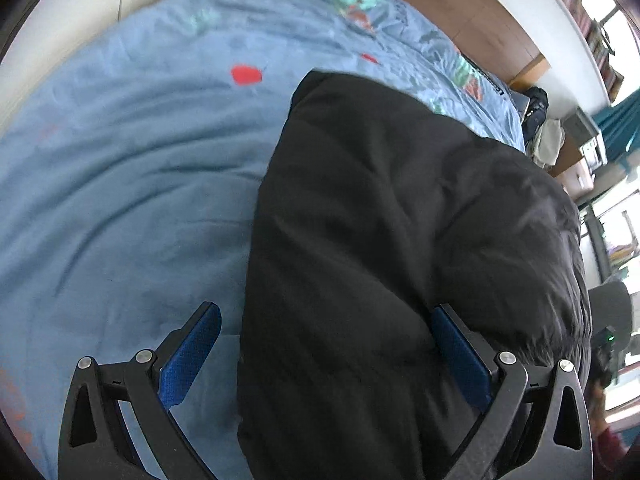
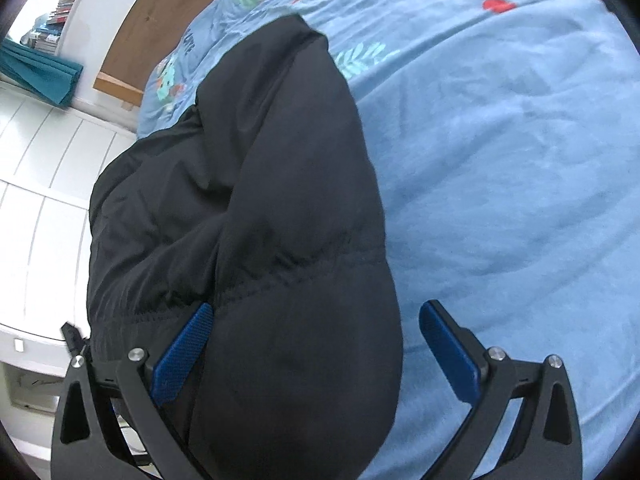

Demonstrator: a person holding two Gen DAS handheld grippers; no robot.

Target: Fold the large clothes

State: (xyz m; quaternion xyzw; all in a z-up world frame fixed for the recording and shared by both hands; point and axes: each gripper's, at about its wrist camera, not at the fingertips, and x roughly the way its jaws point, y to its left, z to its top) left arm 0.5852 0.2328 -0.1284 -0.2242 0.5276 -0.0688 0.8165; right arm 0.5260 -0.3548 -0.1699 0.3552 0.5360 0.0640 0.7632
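Observation:
A bulky black padded jacket (image 1: 400, 240) lies folded in a long bundle on the blue bedsheet (image 1: 120, 180). My left gripper (image 1: 326, 316) is open wide; the jacket's near end bulges between its blue pads, the right pad (image 1: 460, 360) against the cloth and the left pad (image 1: 192, 356) over bare sheet. In the right wrist view the same jacket (image 2: 280, 208) fills the middle. My right gripper (image 2: 316, 312) is open too, its left pad (image 2: 180, 356) touching the quilted fabric, its right pad (image 2: 448, 352) clear above the sheet (image 2: 500, 180).
The sheet carries red spots (image 1: 246, 75) and leaf prints (image 2: 360, 58). A wooden headboard (image 1: 460, 4) and bookshelves (image 1: 580, 12) stand beyond the bed. White cabinets (image 2: 40, 200) and a teal curtain (image 2: 40, 70) lie to the bed's side. A dark bag (image 1: 536, 108) sits past the bed edge.

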